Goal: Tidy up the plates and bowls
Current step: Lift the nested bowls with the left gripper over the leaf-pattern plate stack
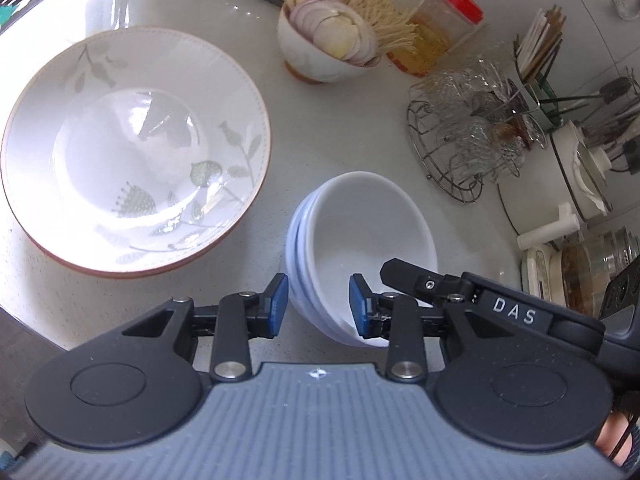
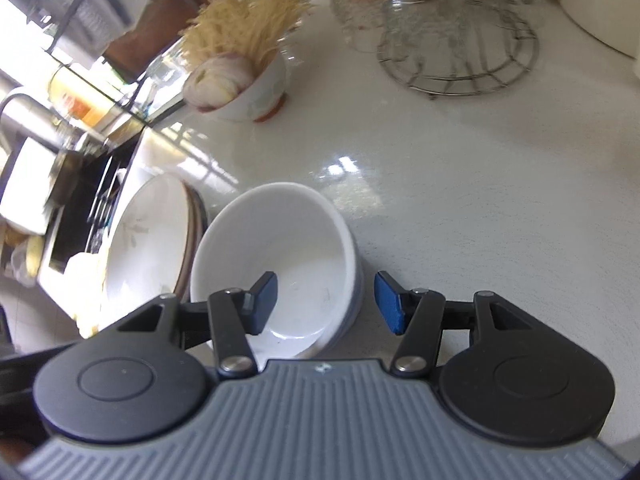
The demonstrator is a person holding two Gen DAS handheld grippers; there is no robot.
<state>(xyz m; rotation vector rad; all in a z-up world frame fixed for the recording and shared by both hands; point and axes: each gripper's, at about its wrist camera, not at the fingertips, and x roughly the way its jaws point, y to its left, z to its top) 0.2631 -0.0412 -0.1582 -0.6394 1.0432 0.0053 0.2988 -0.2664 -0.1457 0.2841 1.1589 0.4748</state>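
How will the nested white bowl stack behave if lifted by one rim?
The white bowl stack looks glazed, so probably slippery under the pads. Several bowls nested, so likely heavy and apt to tilt from one side. Appears ceramic, so a drop onto the counter could chip it.

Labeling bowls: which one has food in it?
The small footed bowl at the back, holding sliced red onion. The large leaf-patterned bowl and the plain white stack are empty.

1. A glossy white countertop (image 1: 340, 128) fills both views and mirrors bright window light at the upper left of each frame
2. A wire rack of glassware (image 1: 468, 136) stands at the right in the left wrist view
3. A red-lidded jar (image 1: 436, 28) sits near the top centre
4. Utensils crowd a holder (image 1: 560, 80) at the far right
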